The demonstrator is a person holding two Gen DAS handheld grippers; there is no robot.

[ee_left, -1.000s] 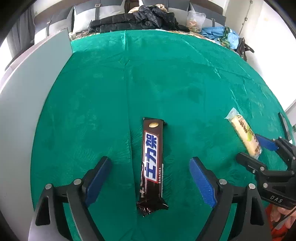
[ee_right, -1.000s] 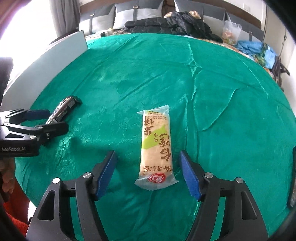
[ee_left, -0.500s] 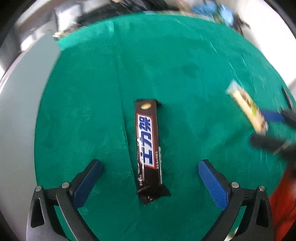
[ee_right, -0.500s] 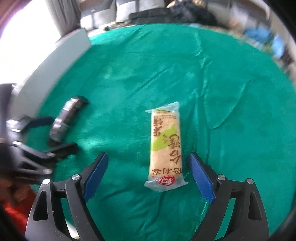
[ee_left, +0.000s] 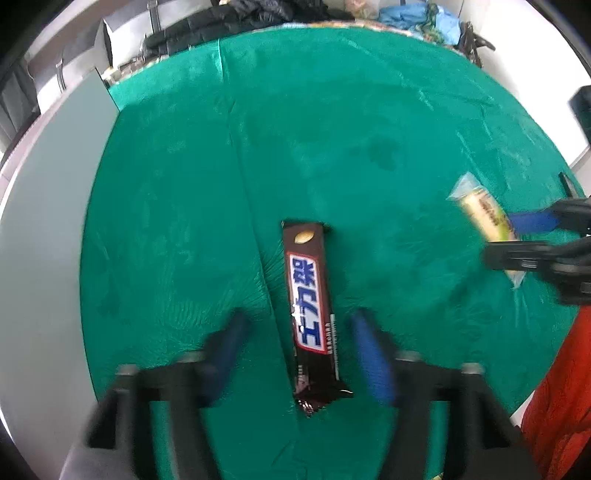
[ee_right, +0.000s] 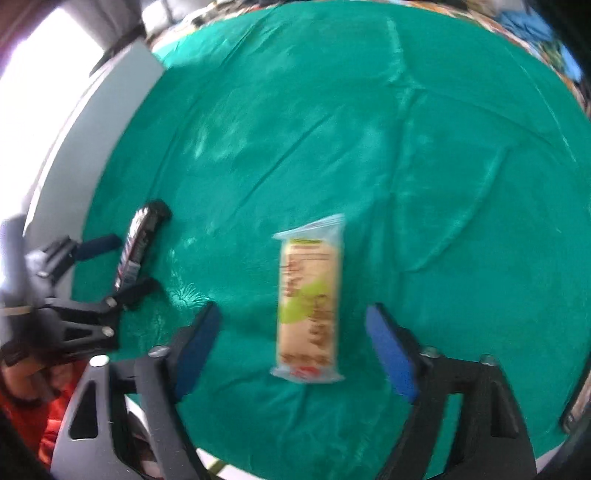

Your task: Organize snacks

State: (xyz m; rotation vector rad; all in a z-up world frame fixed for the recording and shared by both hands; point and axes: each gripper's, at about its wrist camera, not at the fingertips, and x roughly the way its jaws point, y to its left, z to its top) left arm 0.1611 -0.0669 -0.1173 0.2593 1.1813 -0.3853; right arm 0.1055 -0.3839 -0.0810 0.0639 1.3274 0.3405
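Note:
A dark brown chocolate bar (ee_left: 312, 306) with a blue and white label lies lengthwise on the green tablecloth (ee_left: 332, 129). My left gripper (ee_left: 299, 354) is open, its blue pads either side of the bar's near half, not touching. A yellow-green rice cracker packet (ee_right: 309, 299) lies lengthwise between the open blue pads of my right gripper (ee_right: 291, 343), which do not touch it. The packet (ee_left: 487, 218) and right gripper (ee_left: 517, 240) show at the right of the left wrist view. The bar (ee_right: 142, 240) and left gripper (ee_right: 122, 266) show at the left of the right wrist view.
A pale grey board (ee_left: 40, 229) borders the cloth on the left. Dark jackets (ee_left: 240, 18) and blue bags (ee_left: 417, 14) lie beyond the far edge. A dark flat object (ee_right: 574, 410) lies at the cloth's right edge. Orange clothing (ee_left: 561, 387) is near the front edge.
Both grippers have moved forward over their snacks and narrowed a little; the left pads now flank the bar's near half. Neither snack has moved on the cloth.

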